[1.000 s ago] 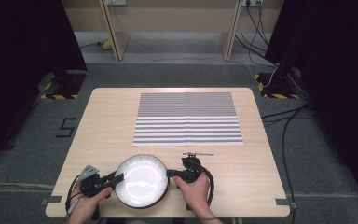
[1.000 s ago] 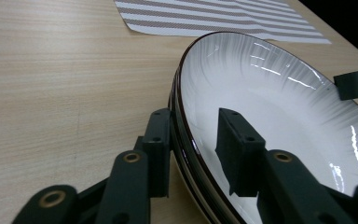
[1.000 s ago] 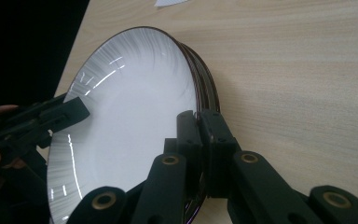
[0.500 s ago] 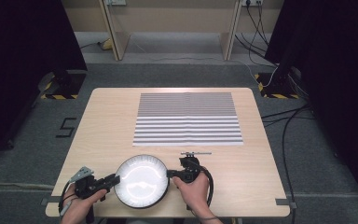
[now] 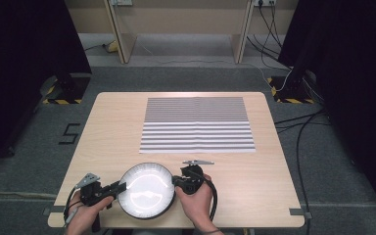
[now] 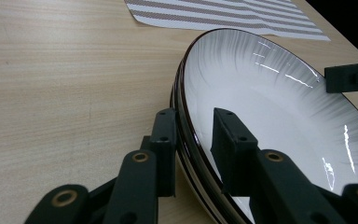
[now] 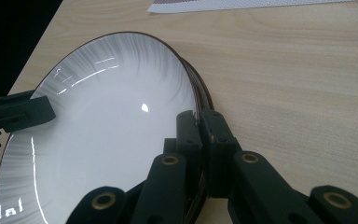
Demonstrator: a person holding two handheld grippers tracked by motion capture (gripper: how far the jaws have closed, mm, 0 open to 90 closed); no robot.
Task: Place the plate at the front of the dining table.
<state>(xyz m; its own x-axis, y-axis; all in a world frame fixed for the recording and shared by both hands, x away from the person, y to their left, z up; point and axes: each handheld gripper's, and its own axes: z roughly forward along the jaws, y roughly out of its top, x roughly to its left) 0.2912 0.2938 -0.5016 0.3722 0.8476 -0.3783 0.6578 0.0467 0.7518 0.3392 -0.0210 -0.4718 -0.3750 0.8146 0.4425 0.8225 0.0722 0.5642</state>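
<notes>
The right gripper [image 7: 200,122] has its 2 black jaws pinched tight on the rim of a white plate [image 7: 102,126], one jaw inside the rim and one outside, with no gap left between jaw and plate. The left gripper [image 6: 193,128] straddles the opposite rim with its 2 jaws set apart; a gap shows between the inner jaw and the plate's glossy face, so it is open around the rim rather than clamped. The plate has a dark brown edge and faint grey radial streaks, and it lies at the near middle of the light wooden table [image 5: 274,161], between the person's 2 hands. Farther back, well apart from the plate, a grey-and-white striped placemat [image 5: 197,123] lies flat on the table's middle.
</notes>
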